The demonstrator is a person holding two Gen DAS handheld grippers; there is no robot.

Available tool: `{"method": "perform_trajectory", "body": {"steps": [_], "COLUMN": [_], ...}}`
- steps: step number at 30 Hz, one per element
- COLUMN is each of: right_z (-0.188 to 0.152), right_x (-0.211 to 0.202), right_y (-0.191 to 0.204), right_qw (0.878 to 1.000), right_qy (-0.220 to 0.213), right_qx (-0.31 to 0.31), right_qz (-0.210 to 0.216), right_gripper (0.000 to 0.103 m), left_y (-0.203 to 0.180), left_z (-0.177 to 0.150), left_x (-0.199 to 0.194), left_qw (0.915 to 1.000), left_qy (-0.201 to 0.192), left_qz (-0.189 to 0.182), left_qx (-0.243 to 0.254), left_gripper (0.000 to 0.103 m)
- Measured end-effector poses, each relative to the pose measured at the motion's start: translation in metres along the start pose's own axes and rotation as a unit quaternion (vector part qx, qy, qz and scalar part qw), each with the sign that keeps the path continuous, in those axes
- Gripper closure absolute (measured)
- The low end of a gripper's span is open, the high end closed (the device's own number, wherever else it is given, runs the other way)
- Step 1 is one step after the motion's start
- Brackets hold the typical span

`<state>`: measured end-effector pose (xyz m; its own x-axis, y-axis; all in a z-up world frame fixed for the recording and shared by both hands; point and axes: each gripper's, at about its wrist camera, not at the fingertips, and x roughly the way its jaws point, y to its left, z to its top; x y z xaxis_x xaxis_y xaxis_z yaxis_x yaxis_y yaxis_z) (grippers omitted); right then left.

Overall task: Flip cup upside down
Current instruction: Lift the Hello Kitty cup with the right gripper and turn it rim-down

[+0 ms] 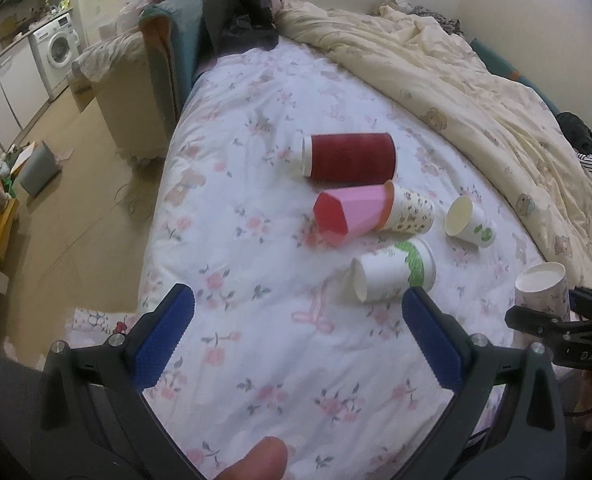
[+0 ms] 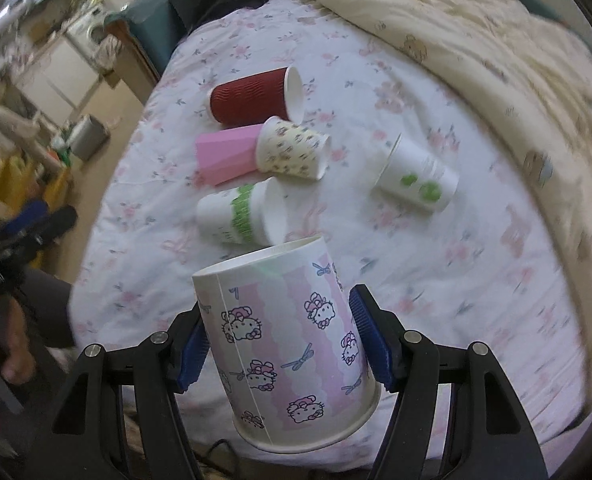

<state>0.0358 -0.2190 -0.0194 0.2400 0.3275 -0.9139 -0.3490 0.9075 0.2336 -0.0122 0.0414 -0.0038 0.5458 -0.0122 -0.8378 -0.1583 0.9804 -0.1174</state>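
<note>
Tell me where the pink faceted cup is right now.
The pink faceted cup lies on its side mid-bed, between the red ribbed cup and the green-banded cup.

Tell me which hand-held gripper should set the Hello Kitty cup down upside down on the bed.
Right. The right hand-held gripper already clamps the Hello Kitty cup, which looks inverted, wide rim downward. The left hand-held gripper is open and empty over the floral bedspread.

Left claw (image 2: 36, 220) blurred; kitty cup (image 1: 541, 292) partly hidden.
</note>
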Motion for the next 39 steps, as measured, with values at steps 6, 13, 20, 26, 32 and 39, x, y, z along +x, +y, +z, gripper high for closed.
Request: {"method": "perform_trajectory", "body": {"steps": [6, 13, 20, 26, 32, 39], "right_z": [-0.014, -0.019, -0.018, -0.024, -0.03, -0.026], "right_x": [0.029, 0.079, 0.105, 0.125, 0.139, 0.134], "right_y": [0.01, -0.002, -0.001, -0.002, -0.006, 0.0], "right_qw": [0.999, 0.99, 0.986, 0.974, 0.965, 0.971], "right_qy": [0.022, 0.062, 0.076, 0.103, 0.118, 0.114], "right_qx": [0.037, 0.103, 0.118, 0.161, 0.192, 0.172], "right_qz": [0.034, 0.079, 0.094, 0.125, 0.132, 0.121], "right_gripper": [0.035, 0.035, 0.035, 0.033, 0.032, 0.009], "left_y": [0.008, 0.017, 0.021, 0.012, 0.004, 0.003], "left_z": [-0.007, -0.007, -0.01, -0.008, -0.008, -0.009], "left_x": [0.002, 0.012, 0.023, 0.03, 0.033, 0.035], "left_qw": [0.9999, 0.9992, 0.9984, 0.9985, 0.9986, 0.9986], "left_qy": [0.007, 0.013, 0.03, 0.04, 0.045, 0.044], "left_qz": [0.005, 0.031, 0.034, 0.02, 0.015, 0.02], "left_qx": [-0.012, -0.022, -0.035, -0.031, -0.023, -0.021], "left_gripper": [0.0, 0.0, 0.0, 0.0, 0.0, 0.0]}}
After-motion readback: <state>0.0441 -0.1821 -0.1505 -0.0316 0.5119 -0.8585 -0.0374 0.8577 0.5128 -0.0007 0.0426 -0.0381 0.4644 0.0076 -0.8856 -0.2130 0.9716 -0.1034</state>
